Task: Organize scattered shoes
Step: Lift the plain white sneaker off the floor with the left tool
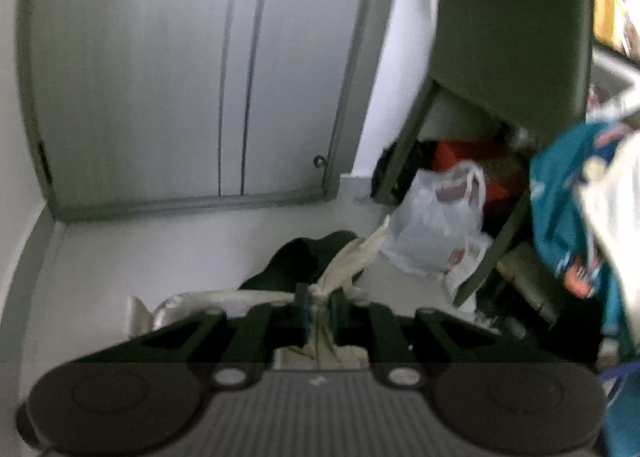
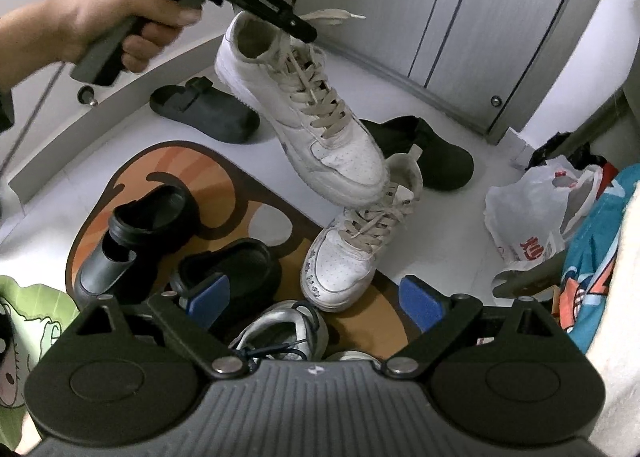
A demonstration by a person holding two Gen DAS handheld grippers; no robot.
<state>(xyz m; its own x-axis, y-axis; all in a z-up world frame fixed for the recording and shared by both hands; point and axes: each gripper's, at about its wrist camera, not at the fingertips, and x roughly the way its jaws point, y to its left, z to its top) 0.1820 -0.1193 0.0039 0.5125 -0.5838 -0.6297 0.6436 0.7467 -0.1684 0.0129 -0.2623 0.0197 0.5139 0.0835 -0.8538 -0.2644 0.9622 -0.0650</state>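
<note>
Now left tool (image 2: pixel 308 31) tight on white sneaker (image 2: pixel 320 117) laces, airborne; right tool (image 2: pixel 316 295) wide open, empty.

Smooth white leather sneaker (image 2: pixel 320 113), flat cloth laces (image 2: pixel 320 97).

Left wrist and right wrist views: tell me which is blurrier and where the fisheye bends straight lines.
Left wrist view: soft all over, the plastic bag and closet door smeared, door frame bowed near the edge. Right wrist view: far sharper, laces on the white sneaker crisp, only the hand slightly blurred; the baseboard curves strongly.
</note>
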